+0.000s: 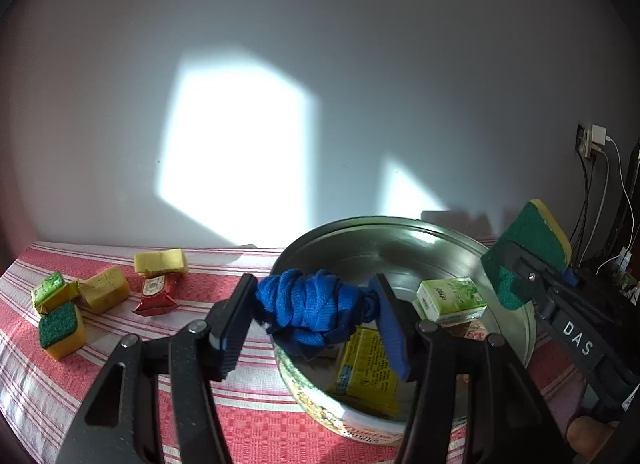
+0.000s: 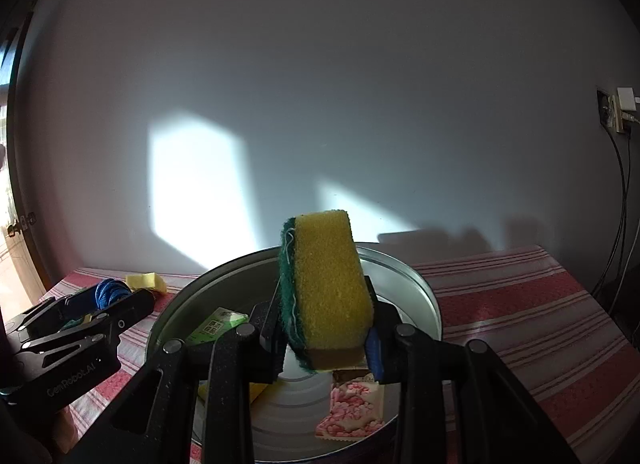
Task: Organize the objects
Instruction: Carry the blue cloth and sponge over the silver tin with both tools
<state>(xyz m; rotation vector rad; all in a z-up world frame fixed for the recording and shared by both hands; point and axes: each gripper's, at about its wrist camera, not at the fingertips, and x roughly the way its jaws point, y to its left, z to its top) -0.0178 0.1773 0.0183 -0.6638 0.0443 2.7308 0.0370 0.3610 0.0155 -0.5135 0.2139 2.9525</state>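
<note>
My left gripper [image 1: 314,306] is shut on a bundle of blue cord [image 1: 312,304] and holds it above the left rim of a round metal tin [image 1: 400,232]. The tin holds a green-and-white box [image 1: 452,300] and a yellow packet [image 1: 366,372]. My right gripper [image 2: 326,328] is shut on a yellow sponge with a green scouring side [image 2: 326,288], held over the tin [image 2: 400,268]. A pink patterned packet [image 2: 352,408] lies in the tin below it. The right gripper with its sponge [image 1: 532,248] shows at the right of the left wrist view.
On the red-and-white striped cloth [image 1: 60,376], left of the tin, lie several yellow sponges [image 1: 160,262], one green-topped [image 1: 60,328], a green packet [image 1: 48,288] and a red wrapped packet [image 1: 156,294]. A wall stands behind. Cables and a socket [image 1: 592,143] are at the right.
</note>
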